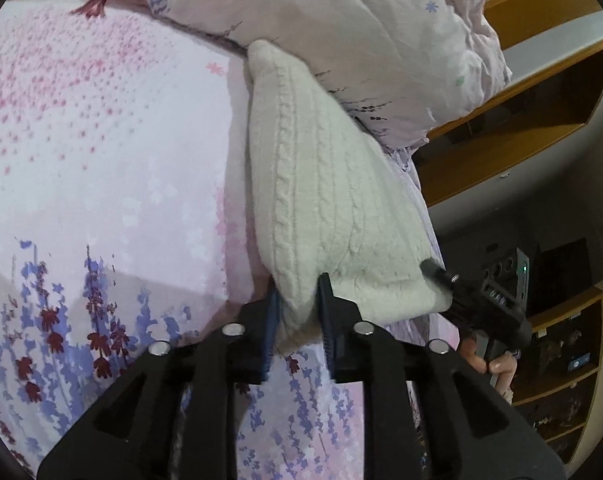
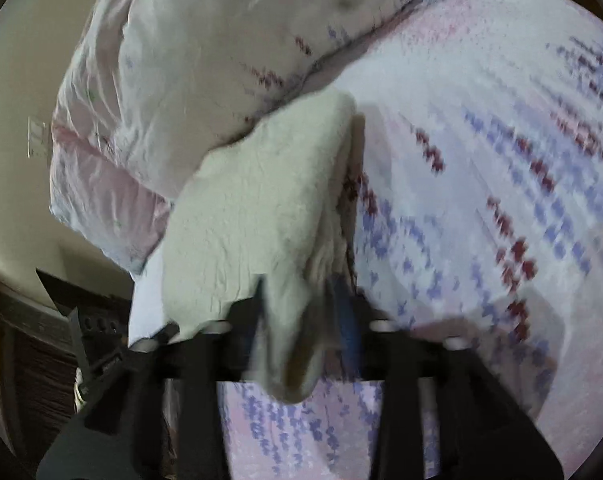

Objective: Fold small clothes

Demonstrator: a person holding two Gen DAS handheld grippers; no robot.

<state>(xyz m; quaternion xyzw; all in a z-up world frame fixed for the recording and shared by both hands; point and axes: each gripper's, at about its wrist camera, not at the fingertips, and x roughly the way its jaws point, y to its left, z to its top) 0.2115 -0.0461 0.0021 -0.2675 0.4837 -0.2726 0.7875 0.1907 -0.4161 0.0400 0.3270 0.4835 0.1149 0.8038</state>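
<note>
Cream cable-knit garment [image 1: 321, 184] is off the bed, held up over the floral bedsheet [image 1: 101, 152], one near corner in each gripper. Its far end reaches the rumpled duvet [image 1: 341, 20] at the head end of the bed; whether it touches the duvet cannot be told.

Left gripper [image 1: 297, 308]: fingers clenched on the garment's near left corner, knit bunched between them. Right gripper [image 1: 441, 276] appears in the left wrist view clamped on the near right corner. In the right wrist view the right gripper [image 2: 301, 304] has its fingers closed on a fold of the knit (frame motion-blurred, detail poor).

Key relation: garment's long axis runs straight away from both pairs of fingers, toward the duvet. The held edge spans between the grippers. Both are equally near; neither has the advantage.

Pose: both grippers point forward and slightly down over the sheet, side by side, near each other. The person's right hand [image 1: 489, 364] shows below its gripper.

Judgement: mid-fold. The next move likely carries the held edge forward along the long axis to the far end, or lays the piece flat first. Risk: uneven travel skews the fold.
</note>
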